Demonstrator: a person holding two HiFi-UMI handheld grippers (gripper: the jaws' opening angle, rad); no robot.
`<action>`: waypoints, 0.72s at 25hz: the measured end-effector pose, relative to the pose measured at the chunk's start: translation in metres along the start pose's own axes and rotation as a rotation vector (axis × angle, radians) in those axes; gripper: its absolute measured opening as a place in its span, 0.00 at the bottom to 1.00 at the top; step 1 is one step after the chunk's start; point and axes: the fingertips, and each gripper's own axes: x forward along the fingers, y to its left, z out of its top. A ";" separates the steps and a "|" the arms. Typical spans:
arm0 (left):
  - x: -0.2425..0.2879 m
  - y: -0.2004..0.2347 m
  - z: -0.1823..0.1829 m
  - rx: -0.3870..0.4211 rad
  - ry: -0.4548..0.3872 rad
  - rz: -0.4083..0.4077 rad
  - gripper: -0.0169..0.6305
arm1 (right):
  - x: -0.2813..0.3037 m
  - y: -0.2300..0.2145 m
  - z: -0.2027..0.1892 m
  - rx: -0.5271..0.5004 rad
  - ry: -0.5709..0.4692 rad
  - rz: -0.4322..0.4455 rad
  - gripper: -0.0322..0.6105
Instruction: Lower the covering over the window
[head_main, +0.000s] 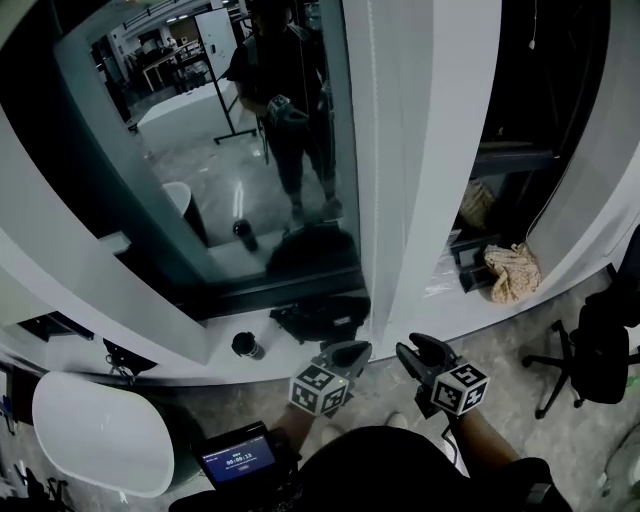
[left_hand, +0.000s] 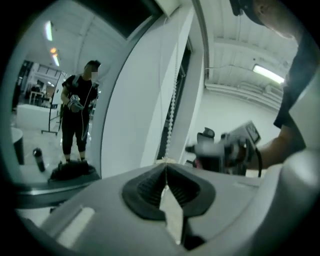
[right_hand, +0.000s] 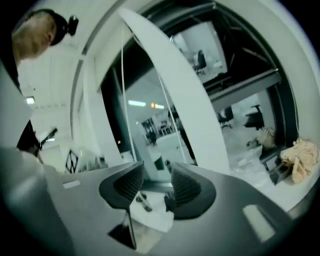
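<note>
The dark window pane (head_main: 230, 150) mirrors a standing person. A white bead chain (left_hand: 172, 107) hangs down beside the white upright panel (head_main: 420, 150) between the windows. My left gripper (left_hand: 166, 162) is shut on the chain's lower end, and the beads run straight up from its pads. In the head view the left gripper (head_main: 345, 352) sits low by the panel's foot, with the right gripper (head_main: 415, 352) beside it. The right gripper (right_hand: 156, 167) stands open with nothing between its jaws, and a thin cord (right_hand: 122, 75) runs up to its left. I cannot pick out the covering itself.
On the floor below the window stand a bottle (head_main: 246, 345) and a black bag (head_main: 320, 315). A white round table (head_main: 100, 430) is at the lower left, an office chair (head_main: 590, 350) at the right. A beige cloth (head_main: 512, 272) lies on the right sill.
</note>
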 end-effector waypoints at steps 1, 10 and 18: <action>-0.001 -0.003 -0.014 -0.037 0.015 -0.011 0.04 | -0.005 0.008 0.043 0.006 -0.105 0.018 0.33; -0.004 -0.034 -0.043 -0.074 0.067 -0.091 0.04 | 0.001 0.157 0.324 -0.161 -0.494 0.356 0.36; -0.008 -0.036 -0.046 -0.075 0.095 -0.091 0.04 | 0.011 0.181 0.378 -0.414 -0.541 0.236 0.07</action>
